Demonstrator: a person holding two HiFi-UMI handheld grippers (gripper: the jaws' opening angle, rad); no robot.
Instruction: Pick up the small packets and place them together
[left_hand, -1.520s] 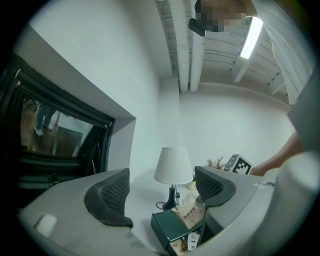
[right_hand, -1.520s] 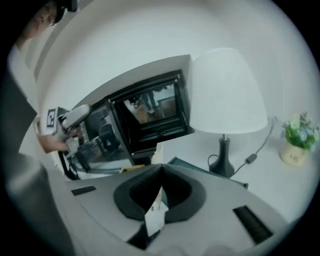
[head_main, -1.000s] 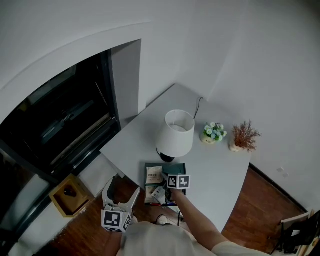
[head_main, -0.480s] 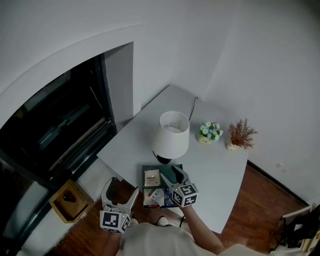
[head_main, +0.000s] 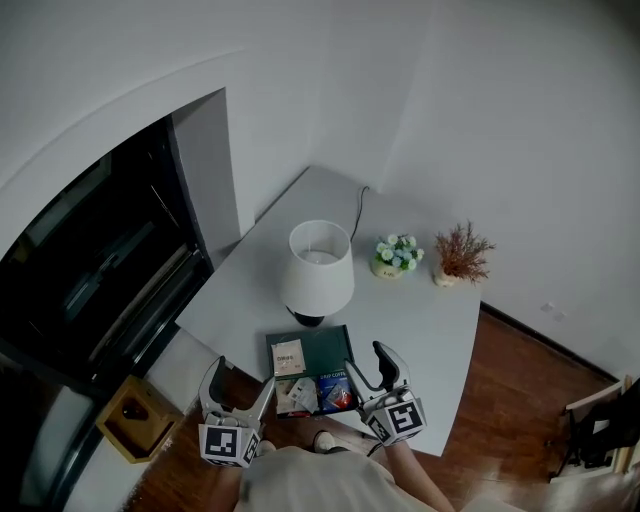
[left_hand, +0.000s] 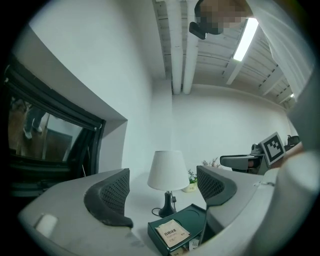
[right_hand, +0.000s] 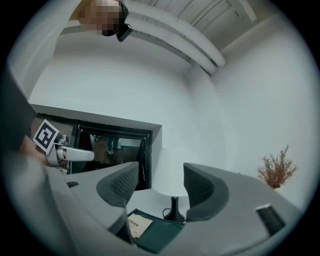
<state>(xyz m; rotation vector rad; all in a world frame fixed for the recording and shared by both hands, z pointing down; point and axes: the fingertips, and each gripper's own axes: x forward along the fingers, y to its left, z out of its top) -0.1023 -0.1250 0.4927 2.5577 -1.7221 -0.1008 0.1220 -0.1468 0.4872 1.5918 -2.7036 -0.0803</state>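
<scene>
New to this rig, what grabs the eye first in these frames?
The white lamp stands in the middle of the white table, just behind a dark green tray at the table's near edge with small packets lying on it. Below, the left gripper and right gripper hover by that edge, jaws apart and empty.

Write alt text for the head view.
The left gripper and right gripper, both open and empty, flank a dark green tray with three small packets at the near edge of a white table. Behind the tray stand a white lamp, a flower pot and a dried plant.
</scene>
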